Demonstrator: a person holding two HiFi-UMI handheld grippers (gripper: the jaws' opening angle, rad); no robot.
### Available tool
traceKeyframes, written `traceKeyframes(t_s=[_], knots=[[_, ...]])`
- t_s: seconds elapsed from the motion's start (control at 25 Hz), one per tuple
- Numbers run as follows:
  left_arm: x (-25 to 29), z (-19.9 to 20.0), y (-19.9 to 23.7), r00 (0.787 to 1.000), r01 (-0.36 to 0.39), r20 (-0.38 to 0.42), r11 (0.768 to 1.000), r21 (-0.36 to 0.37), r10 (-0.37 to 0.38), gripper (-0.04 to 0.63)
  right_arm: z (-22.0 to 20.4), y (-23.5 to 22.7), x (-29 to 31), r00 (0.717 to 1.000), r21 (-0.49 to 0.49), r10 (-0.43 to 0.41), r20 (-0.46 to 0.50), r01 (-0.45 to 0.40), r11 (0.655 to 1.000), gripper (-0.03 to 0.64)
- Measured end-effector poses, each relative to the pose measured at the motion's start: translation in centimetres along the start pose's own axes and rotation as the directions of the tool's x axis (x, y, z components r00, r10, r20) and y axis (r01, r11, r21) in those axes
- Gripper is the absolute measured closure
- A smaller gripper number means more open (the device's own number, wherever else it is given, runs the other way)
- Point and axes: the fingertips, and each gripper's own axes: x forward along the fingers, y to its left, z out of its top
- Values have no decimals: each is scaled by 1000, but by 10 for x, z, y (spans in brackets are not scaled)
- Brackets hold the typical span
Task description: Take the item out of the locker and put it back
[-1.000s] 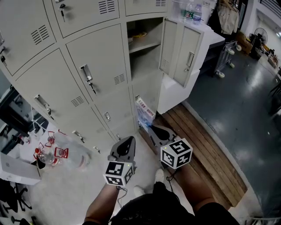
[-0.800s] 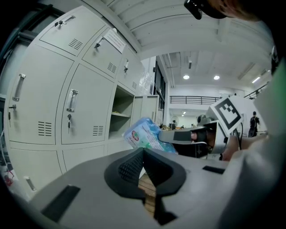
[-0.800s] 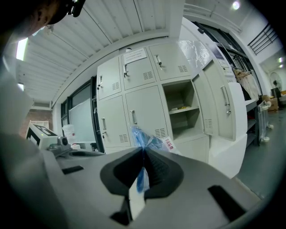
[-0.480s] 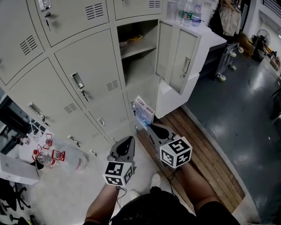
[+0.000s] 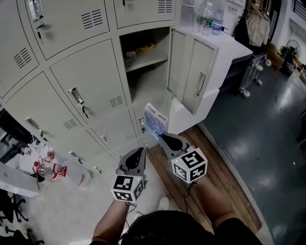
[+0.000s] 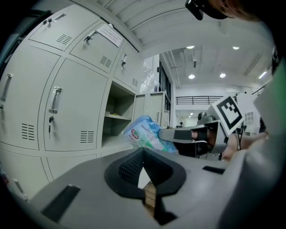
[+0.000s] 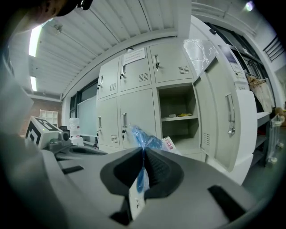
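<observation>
The right gripper (image 5: 161, 137) is clamped on one thin end of the blue-and-white packet (image 5: 155, 118). In the right gripper view the crimped film is pinched flat between its closed jaws (image 7: 144, 154), and the body of the packet (image 7: 149, 142) stands out past the tips.

The packet is outside the locker, at the centre of the head view, in front of the closed lower doors. Its long axis runs from the jaws up the frame towards the open compartment (image 5: 148, 83). The opening lies just above and slightly left of the packet, so putting it back would likely mean a push forward and up along the packet's own length.

The left gripper (image 5: 140, 152) is lower left of the right one. Its jaws are closed with nothing between them (image 6: 143, 154), and it is plainly the farther from the packet (image 6: 143, 133).

The open door (image 5: 191, 72) swings out on the right side of the opening, close to the right gripper's path. It is probably the main thing to clear. Inside the compartment, a shelf (image 5: 146, 58) crosses the upper part with something yellow (image 5: 143, 48) on it. The space beneath the shelf looks free.

Bottles (image 5: 210, 14) stand on the white cabinet (image 5: 234, 43) at upper right, well apart. Wooden planks (image 5: 215, 167) cover the floor under the right gripper.
</observation>
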Motion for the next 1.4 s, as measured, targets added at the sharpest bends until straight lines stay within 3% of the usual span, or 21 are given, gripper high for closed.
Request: traceKeyframes(t_s=[0.72, 1.4], knots=[[62, 18, -2, 1000, -27, 6, 1000, 12, 27, 592, 28, -56, 33, 999, -109, 46, 10, -45, 993, 604], [162, 22, 89, 999, 27, -25, 1000, -5, -27, 592, 36, -129, 177, 999, -159, 0, -40, -6, 987, 603]])
